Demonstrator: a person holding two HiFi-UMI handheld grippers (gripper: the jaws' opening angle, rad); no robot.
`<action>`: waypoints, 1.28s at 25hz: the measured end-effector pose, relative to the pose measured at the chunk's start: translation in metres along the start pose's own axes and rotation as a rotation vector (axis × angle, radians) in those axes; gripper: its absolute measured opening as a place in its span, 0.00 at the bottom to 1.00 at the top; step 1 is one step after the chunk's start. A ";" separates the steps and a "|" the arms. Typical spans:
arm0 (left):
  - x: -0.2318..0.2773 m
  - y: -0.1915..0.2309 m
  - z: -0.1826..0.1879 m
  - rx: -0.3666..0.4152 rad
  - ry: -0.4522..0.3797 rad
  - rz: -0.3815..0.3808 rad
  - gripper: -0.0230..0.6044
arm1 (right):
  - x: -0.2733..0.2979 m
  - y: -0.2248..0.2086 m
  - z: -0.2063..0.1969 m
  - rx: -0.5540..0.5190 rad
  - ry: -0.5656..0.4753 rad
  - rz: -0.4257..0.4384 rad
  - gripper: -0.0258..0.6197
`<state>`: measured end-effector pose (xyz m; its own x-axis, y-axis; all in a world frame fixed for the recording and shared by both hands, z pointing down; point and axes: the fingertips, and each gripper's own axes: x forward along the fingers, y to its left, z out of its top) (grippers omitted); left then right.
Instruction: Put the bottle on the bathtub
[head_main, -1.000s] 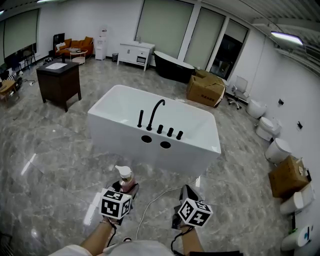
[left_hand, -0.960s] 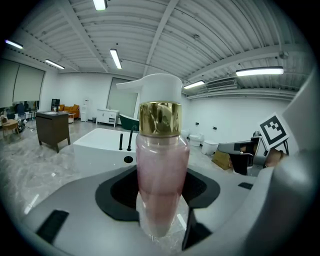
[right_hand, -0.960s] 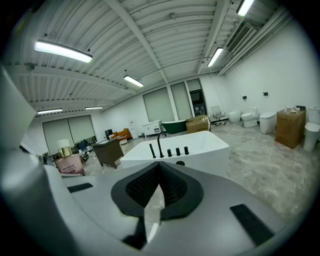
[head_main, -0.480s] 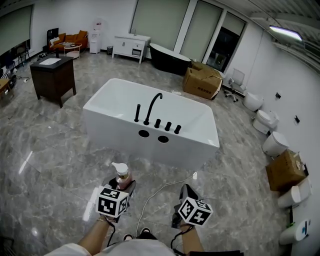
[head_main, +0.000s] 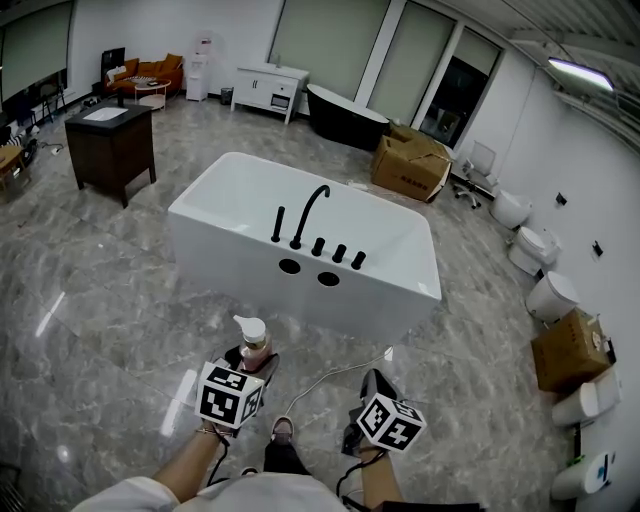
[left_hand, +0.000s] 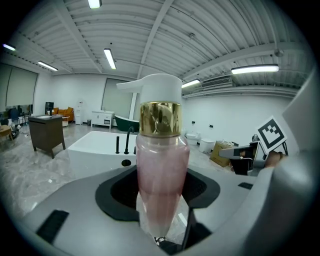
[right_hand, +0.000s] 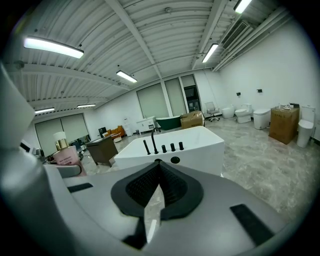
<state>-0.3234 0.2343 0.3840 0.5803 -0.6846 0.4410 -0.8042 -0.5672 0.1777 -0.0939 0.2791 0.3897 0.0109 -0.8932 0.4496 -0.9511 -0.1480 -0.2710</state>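
A pink pump bottle (head_main: 253, 349) with a gold collar and white pump head stands upright in my left gripper (head_main: 256, 364), which is shut on its body. In the left gripper view the bottle (left_hand: 161, 170) fills the middle between the dark pads (left_hand: 116, 192). My right gripper (head_main: 373, 380) is held beside it, to the right, shut with nothing in it; its pads (right_hand: 172, 185) meet. The white bathtub (head_main: 300, 290) with a black faucet (head_main: 308, 213) stands on the floor ahead of both grippers. It also shows as the bathtub (left_hand: 92, 147) and the bathtub (right_hand: 195, 147).
A dark wooden cabinet (head_main: 108, 145) stands far left. Cardboard boxes (head_main: 410, 165) and a black tub (head_main: 345, 112) are behind the white tub. Toilets (head_main: 553, 295) and another box (head_main: 572, 350) line the right wall. A white cable (head_main: 322, 388) lies on the marble floor.
The head view has shifted a little, and a shoe has come into sight low between the two arms. The bottle stays in the left gripper; the right stays shut.
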 end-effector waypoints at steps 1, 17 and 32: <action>0.003 0.000 0.003 0.004 -0.004 -0.004 0.41 | 0.004 -0.001 0.002 0.004 -0.002 0.001 0.08; 0.070 0.022 0.040 0.003 -0.023 -0.011 0.41 | 0.080 -0.004 0.037 0.001 -0.001 0.045 0.08; 0.144 0.050 0.080 -0.024 -0.022 0.001 0.41 | 0.161 -0.014 0.083 -0.020 0.028 0.052 0.08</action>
<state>-0.2700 0.0712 0.3861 0.5822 -0.6950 0.4218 -0.8073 -0.5556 0.1989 -0.0530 0.1018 0.3951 -0.0471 -0.8872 0.4589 -0.9561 -0.0930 -0.2779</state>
